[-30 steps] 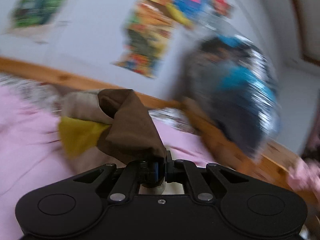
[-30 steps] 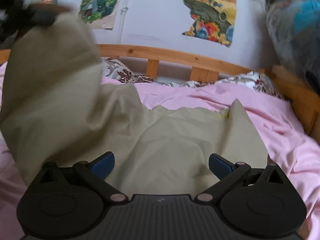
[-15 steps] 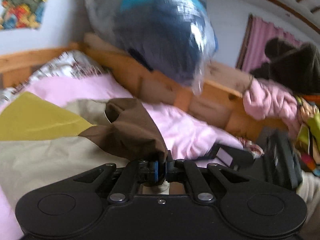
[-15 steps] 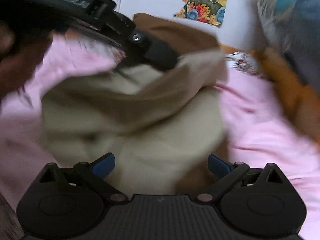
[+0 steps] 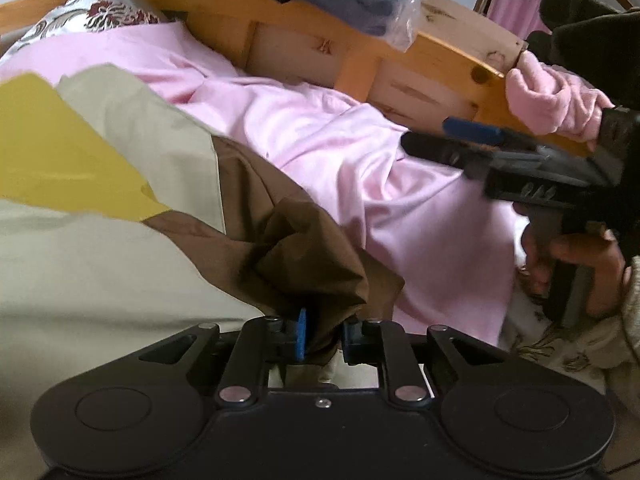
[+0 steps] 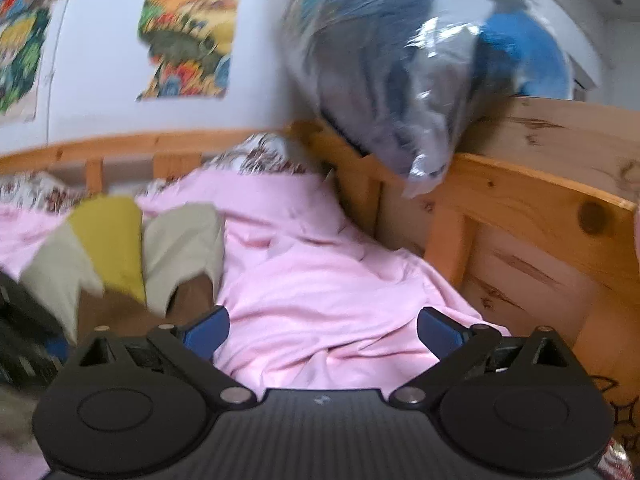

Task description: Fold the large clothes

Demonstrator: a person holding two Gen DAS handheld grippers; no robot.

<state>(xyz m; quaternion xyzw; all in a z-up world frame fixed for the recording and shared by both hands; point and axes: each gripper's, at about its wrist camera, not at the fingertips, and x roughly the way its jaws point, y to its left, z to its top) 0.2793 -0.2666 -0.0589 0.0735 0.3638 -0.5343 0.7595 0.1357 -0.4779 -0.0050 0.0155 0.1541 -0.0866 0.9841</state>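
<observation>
A large beige garment [image 5: 100,272] with a yellow panel [image 5: 60,160] and a brown part [image 5: 304,264] lies on the pink sheet [image 5: 360,168]. My left gripper [image 5: 323,334] sits low over the garment's near edge; its jaws are opening, with a bunched fold of brown cloth still between the blue pads [image 5: 300,332], loosely. My right gripper [image 6: 323,330] stands open and holds nothing, over bare pink sheet [image 6: 320,264], with the garment [image 6: 120,248] at its left. In the left wrist view the right gripper [image 5: 480,140] shows from the side, with a hand [image 5: 576,264] holding it.
A wooden bed frame [image 6: 500,208] runs along the back and right. A clear plastic bag of blue and dark clothes [image 6: 420,60] rests on its corner. A fluffy pink cloth [image 5: 556,96] hangs on the rail. A patterned pillow [image 5: 104,16] is at the head; posters [image 6: 188,36] hang on the wall.
My left gripper swung right and down, laying the brown fold onto the garment, and its jaws have parted. My right gripper moved right, off the garment, still open.
</observation>
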